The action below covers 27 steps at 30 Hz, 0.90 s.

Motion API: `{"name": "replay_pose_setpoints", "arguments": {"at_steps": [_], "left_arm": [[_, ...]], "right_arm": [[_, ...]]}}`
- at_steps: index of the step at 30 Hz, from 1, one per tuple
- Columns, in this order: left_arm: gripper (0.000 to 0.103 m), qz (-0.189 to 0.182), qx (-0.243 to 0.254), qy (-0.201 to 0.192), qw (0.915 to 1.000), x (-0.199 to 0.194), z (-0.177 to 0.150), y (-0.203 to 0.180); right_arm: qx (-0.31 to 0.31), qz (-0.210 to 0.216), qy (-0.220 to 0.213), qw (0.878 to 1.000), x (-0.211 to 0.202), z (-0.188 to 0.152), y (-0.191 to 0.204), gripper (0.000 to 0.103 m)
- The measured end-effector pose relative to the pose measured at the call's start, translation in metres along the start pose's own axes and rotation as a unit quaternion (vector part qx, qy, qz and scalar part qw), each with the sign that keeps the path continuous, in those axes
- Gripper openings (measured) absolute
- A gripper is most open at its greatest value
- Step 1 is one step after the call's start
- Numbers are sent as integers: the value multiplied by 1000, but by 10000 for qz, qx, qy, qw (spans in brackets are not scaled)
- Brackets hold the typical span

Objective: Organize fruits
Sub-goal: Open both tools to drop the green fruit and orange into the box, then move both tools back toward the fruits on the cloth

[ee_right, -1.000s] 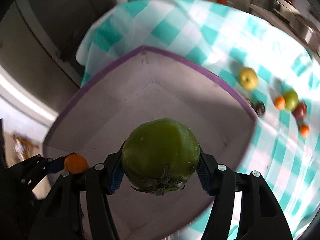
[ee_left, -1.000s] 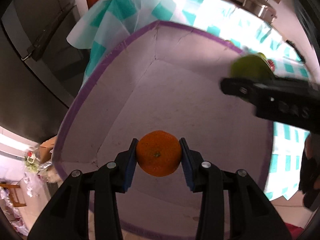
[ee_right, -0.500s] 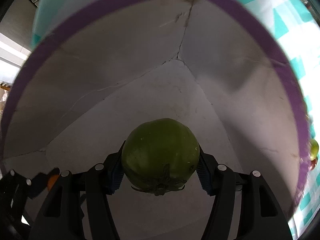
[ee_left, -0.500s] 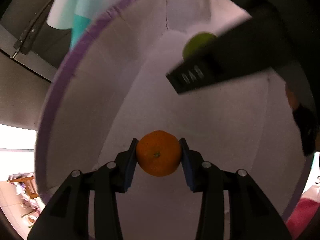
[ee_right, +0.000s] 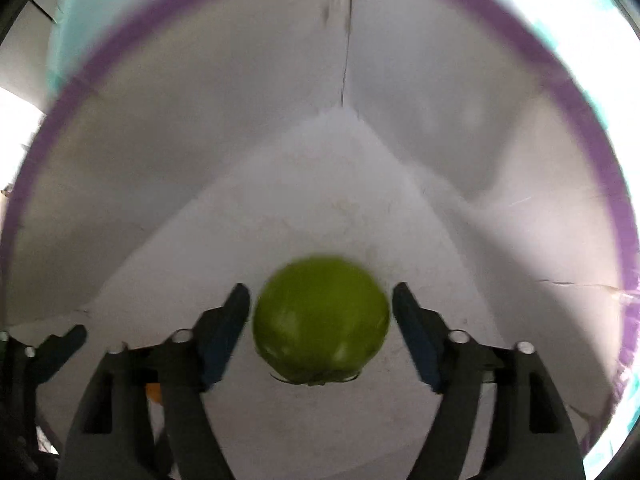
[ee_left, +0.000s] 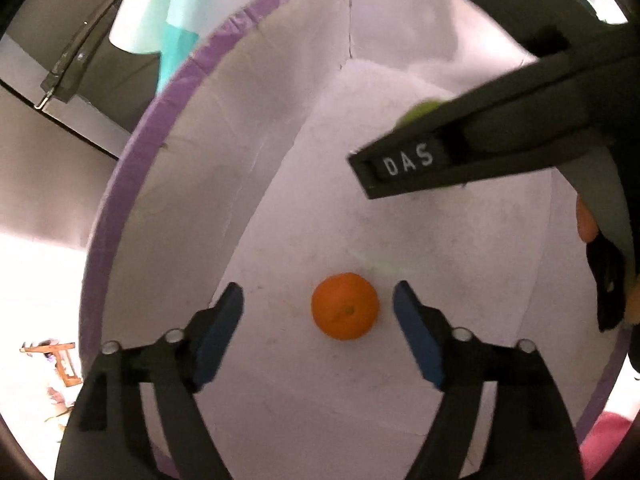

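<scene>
Left wrist view looks down into a white box with a purple rim (ee_left: 120,200). The left tongs (ee_left: 318,312) have just been opening and now stand wide, blue pads (ee_left: 218,336) well clear on both sides. A small orange fruit (ee_left: 345,306) sits on the box floor between them, nearer the right pad but touching neither. Across the upper right of this view reaches the dark body of the right tongs (ee_left: 460,160), seen from the side, with white letters on it and a sliver of green fruit (ee_left: 424,114) showing behind its edge. A teal and white checked cloth (ee_left: 176,20) hangs over the desk beyond the box's far rim. At the far right edge something orange and black shows, too cut off to identify.

Right wrist view gives what the other cannot: the green tomato (ee_right: 322,320) nearly whole, smooth and round, with its dark stem showing at the bottom edge. The right tongs (ee_right: 322,316) have also just been opening; their pads (ee_right: 224,332) stand apart from the tomato with a thin gap on each side. The fruit looks a little blurred, and whether it rests on the box floor (ee_right: 320,200) I cannot tell. In this view's lower left corner the left tongs (ee_right: 52,348) appear only as a dark finger, and a scrap of the orange fruit (ee_right: 154,393) peeks out behind the right tongs' left arm. The purple rim (ee_right: 560,92) rings almost the whole picture here.
</scene>
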State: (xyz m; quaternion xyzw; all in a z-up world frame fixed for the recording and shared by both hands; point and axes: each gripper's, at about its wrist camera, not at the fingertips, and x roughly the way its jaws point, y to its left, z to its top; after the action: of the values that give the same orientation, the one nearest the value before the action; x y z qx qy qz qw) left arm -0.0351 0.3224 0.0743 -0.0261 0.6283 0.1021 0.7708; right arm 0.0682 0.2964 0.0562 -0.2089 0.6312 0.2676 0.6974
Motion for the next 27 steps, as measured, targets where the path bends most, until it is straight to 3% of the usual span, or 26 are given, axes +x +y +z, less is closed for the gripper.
{"name": "replay_pose_setpoints", "arguments": {"at_steps": [2, 6, 9, 13, 19, 23, 27], "left_arm": [[80, -38, -19, -308, 9995, -14, -4, 3], [92, 66, 84, -1092, 9940, -61, -25, 5], [101, 117, -61, -1660, 9860, -104, -54, 11], [101, 36, -370, -2285, 9728, -131, -92, 2], [101, 545, -164, -2740, 9601, -143, -120, -2], [101, 423, -270, -2837, 9576, -158, -129, -16], [101, 209, -444, -3001, 9526, -171, -124, -53]], "right_arm": [[74, -7, -281, 9996, -21, -3, 1, 77], [438, 342, -1291, 9901, -92, -26, -4, 79], [768, 763, -2243, 9685, -148, -69, -9, 79], [1117, 967, -2926, 9447, -185, -123, -17, 85], [851, 829, -2923, 9489, -193, -172, 0, 85], [746, 536, -3242, 9415, -199, -192, -9, 85], [914, 182, -3409, 9355, -207, -228, -57, 85]]}}
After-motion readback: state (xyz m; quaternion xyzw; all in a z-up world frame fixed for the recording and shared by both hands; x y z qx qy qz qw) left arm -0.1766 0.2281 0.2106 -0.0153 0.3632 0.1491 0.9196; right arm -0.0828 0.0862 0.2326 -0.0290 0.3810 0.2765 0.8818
